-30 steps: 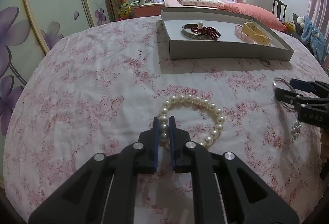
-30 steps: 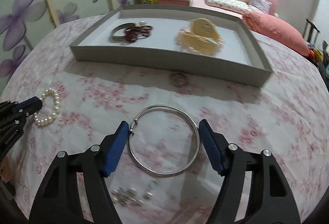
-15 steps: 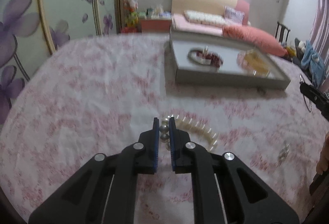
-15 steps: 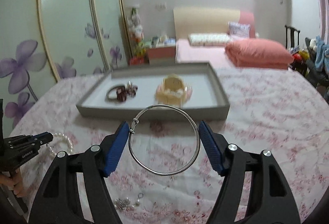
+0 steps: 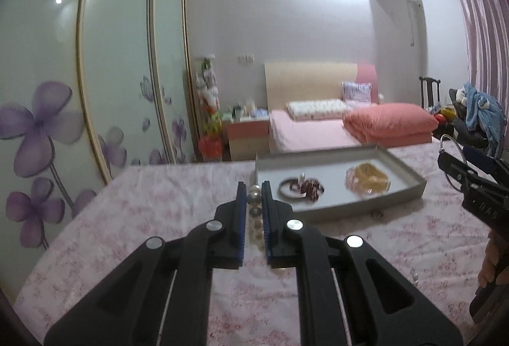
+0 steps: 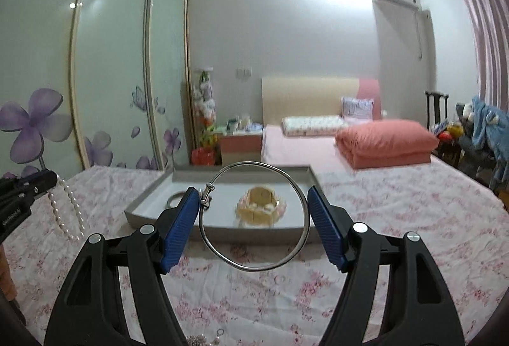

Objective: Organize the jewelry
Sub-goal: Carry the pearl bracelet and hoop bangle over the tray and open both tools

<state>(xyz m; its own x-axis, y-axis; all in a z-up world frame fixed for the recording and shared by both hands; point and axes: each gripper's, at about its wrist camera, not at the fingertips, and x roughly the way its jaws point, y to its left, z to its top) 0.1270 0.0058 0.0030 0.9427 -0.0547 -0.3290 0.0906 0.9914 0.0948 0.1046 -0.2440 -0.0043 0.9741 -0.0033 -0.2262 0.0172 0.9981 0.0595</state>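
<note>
My left gripper (image 5: 254, 187) is shut on a white pearl bracelet (image 5: 254, 212), held in the air above the floral cloth; the strand hangs from it in the right wrist view (image 6: 68, 212). My right gripper (image 6: 253, 195) is shut on a large silver bangle (image 6: 254, 215), held across its width and lifted; it also shows in the left wrist view (image 5: 470, 168). Ahead stands the grey tray (image 5: 404, 187) (image 6: 143, 209) holding a dark bangle with red beads (image 5: 302, 187) and a yellow and pink bracelet pile (image 5: 367, 182) (image 6: 262, 207).
The table has a pink floral cloth (image 6: 397, 218). A small silver piece lies on the cloth near the bottom edge of the right wrist view (image 6: 203, 338). A bed with a coral quilt (image 6: 385, 142) and sliding wardrobe doors (image 6: 111, 75) stand behind.
Both grippers have risen from the cloth with their jewelry. The pearl bracelet and the silver bangle left the table and both views now tilt up toward the tray and room.
</note>
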